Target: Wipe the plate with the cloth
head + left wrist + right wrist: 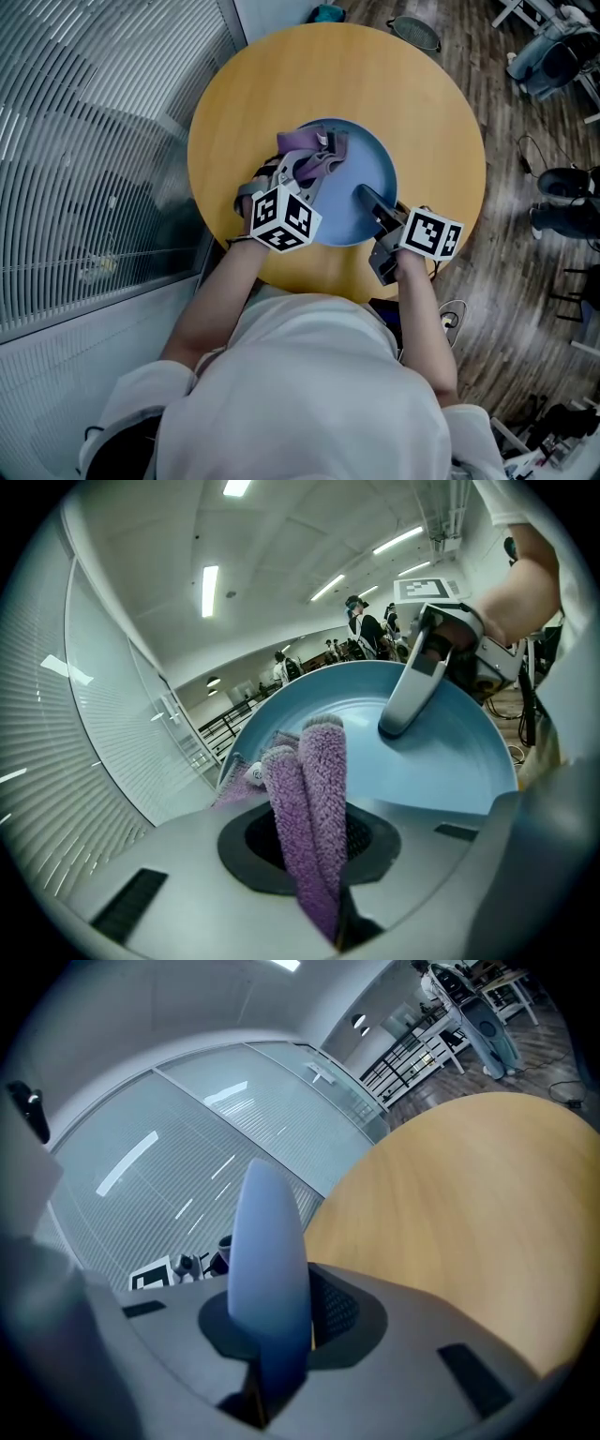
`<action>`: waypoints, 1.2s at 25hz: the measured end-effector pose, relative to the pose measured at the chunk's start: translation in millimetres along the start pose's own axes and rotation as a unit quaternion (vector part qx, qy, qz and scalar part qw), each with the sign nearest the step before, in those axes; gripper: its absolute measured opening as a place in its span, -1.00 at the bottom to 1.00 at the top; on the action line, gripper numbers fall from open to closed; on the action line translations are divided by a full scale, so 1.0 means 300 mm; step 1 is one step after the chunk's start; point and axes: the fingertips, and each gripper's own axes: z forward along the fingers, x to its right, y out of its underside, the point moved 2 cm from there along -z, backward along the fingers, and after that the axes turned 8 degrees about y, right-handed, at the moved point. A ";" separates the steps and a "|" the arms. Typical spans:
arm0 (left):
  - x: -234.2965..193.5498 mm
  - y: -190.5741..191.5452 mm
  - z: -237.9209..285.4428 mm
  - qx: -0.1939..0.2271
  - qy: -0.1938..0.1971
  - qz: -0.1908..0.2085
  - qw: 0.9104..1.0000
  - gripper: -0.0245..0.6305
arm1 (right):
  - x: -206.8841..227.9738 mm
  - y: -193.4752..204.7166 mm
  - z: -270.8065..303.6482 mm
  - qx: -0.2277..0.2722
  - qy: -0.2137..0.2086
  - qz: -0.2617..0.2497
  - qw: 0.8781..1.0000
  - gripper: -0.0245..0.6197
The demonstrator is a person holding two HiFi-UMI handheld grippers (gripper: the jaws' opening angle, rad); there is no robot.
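The person stands over a round wooden table (412,103) with a gripper in each hand. The blue plate (366,164) is on the table, a little toward the person's side of its middle. The left gripper (302,178) reaches in from the near left, and its jaws are clamped on a purple cloth (314,150); in the left gripper view the folded cloth runs up out of the closed jaws and its far end rests against the face of the plate. From above, the cloth is bunched over the plate's left and far part, and the rest of the plate is bare. The right gripper (367,199) comes in from the near right with its jaws pinched on the plate's rim; in the right gripper view the blue edge stands thin and edge-on between them, with the tabletop spreading out to the right. I cannot tell whether that near edge is lifted off the table
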 end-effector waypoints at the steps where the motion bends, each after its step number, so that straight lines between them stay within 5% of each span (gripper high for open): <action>1: 0.007 -0.008 0.003 0.002 0.003 0.002 1.000 -0.77 | 0.000 0.000 0.000 -0.001 0.000 0.000 1.000 -0.72; 16: 0.160 -0.141 0.054 0.042 0.064 0.066 0.995 -0.77 | 0.020 0.017 0.008 -0.008 0.000 0.009 1.000 -0.72; 30: 0.207 -0.165 0.038 0.043 0.071 0.107 0.991 -0.77 | 0.020 0.038 -0.011 -0.007 0.002 0.003 1.000 -0.74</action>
